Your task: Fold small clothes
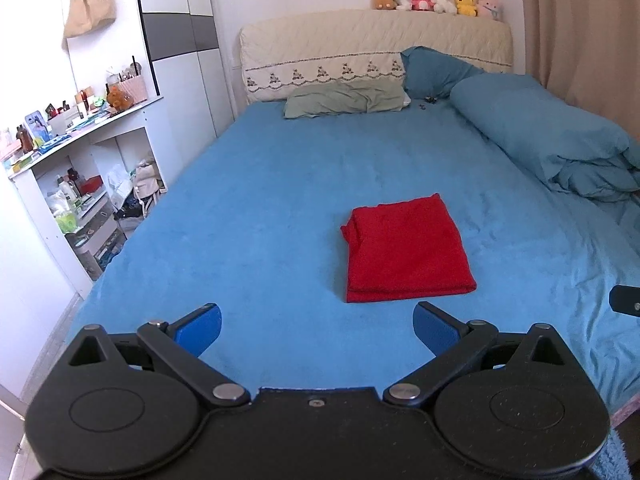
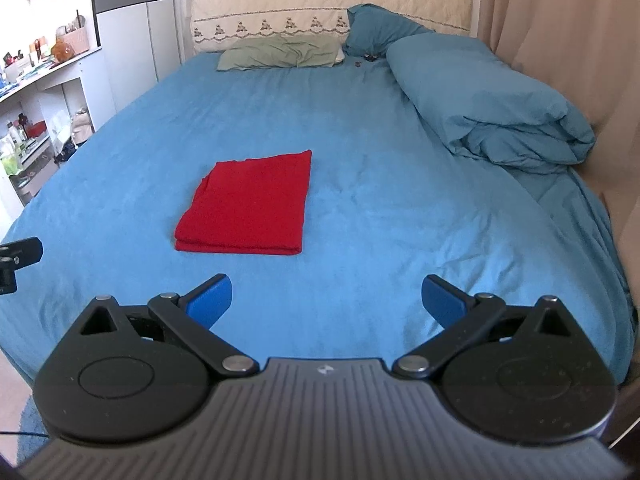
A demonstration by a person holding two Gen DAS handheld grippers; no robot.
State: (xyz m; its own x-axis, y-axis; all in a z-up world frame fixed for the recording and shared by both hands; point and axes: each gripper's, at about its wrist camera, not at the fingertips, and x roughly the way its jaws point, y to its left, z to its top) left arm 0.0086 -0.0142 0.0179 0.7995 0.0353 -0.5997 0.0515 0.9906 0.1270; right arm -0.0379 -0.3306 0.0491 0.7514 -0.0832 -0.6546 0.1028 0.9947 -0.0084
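Observation:
A red garment (image 1: pixel 406 248) lies folded into a neat rectangle on the blue bed sheet (image 1: pixel 260 208); it also shows in the right wrist view (image 2: pixel 248 204). My left gripper (image 1: pixel 317 326) is open and empty, held above the sheet just short of the garment's near edge and to its left. My right gripper (image 2: pixel 326 298) is open and empty, above the sheet in front of the garment and to its right. Neither gripper touches the cloth. A black part of the right gripper (image 1: pixel 626 300) shows at the left view's right edge.
A rolled blue duvet (image 2: pixel 488 104) lies along the bed's right side by a beige curtain (image 2: pixel 560 40). A green pillow (image 1: pixel 346 100) and blue pillow (image 1: pixel 434 70) sit at the headboard. White shelves (image 1: pixel 92 184) with clutter stand left of the bed.

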